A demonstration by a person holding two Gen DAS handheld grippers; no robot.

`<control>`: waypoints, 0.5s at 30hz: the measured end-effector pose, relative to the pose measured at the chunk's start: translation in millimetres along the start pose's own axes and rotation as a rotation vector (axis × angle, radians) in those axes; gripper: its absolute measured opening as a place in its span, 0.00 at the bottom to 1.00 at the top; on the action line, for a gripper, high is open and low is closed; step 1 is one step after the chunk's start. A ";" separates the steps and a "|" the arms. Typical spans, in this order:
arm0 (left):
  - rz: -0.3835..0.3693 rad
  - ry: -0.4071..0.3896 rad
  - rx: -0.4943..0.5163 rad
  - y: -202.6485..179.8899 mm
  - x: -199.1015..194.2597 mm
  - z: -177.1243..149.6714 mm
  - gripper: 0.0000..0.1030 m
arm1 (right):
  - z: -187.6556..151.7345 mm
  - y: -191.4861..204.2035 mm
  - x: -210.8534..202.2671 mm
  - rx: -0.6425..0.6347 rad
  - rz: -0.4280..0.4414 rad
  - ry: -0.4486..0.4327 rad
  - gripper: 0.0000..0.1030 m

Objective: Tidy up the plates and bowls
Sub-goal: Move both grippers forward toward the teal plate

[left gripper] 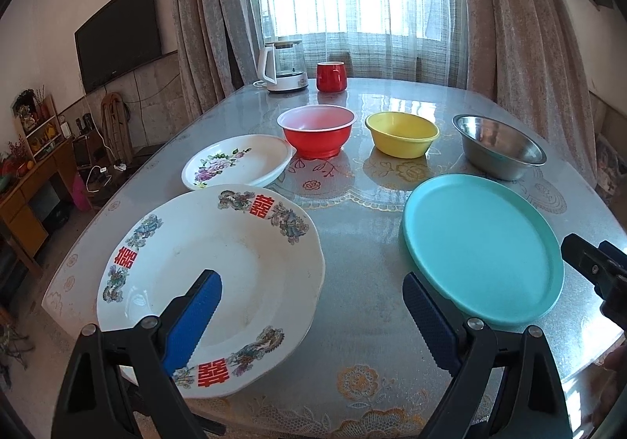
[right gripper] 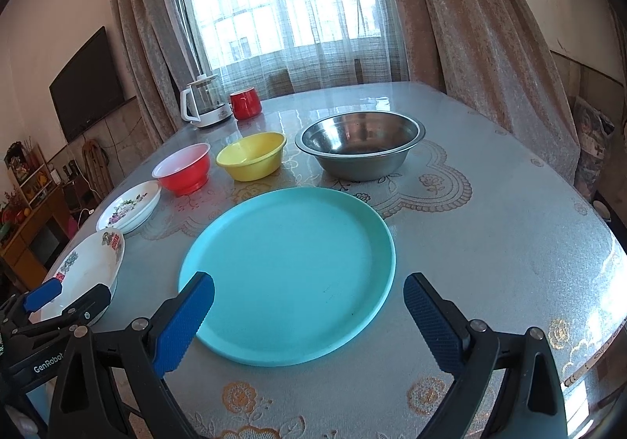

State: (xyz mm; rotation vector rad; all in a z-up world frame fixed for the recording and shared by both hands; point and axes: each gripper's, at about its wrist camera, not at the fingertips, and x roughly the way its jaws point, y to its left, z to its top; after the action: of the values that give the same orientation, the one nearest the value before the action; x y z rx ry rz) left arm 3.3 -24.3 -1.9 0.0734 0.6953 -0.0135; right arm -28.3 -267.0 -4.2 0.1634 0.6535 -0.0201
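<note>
Two large plates lie nearest: a white plate with red characters (left gripper: 219, 282) under the left tongs (left gripper: 313, 321), and a turquoise plate (right gripper: 290, 274) under the right tongs (right gripper: 309, 321). Both tongs are spread wide and hold nothing. Behind the white plate sits a smaller floral plate (left gripper: 239, 161). Farther back on the tabletop (left gripper: 360, 235) stand a red bowl (left gripper: 317, 131), a yellow bowl (left gripper: 401, 135) and a steel bowl (right gripper: 360, 145), all apart. Kettle (left gripper: 282, 65) and red mug (left gripper: 331, 76) stand by the window.
</note>
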 end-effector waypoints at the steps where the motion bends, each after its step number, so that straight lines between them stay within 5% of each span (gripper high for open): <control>1: 0.000 -0.001 0.012 -1.5 1.1 0.9 0.92 | 1.2 -0.9 1.2 0.001 -0.005 -0.002 0.96; 15: -0.026 0.012 0.082 -20.1 15.8 11.7 0.91 | 17.9 -24.4 13.1 0.054 -0.008 -0.011 0.93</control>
State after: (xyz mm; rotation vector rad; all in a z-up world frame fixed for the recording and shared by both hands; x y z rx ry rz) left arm 22.1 -45.0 -4.3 0.1432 0.7076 -0.0663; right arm -8.8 -293.5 -1.7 0.2127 0.6428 -0.0465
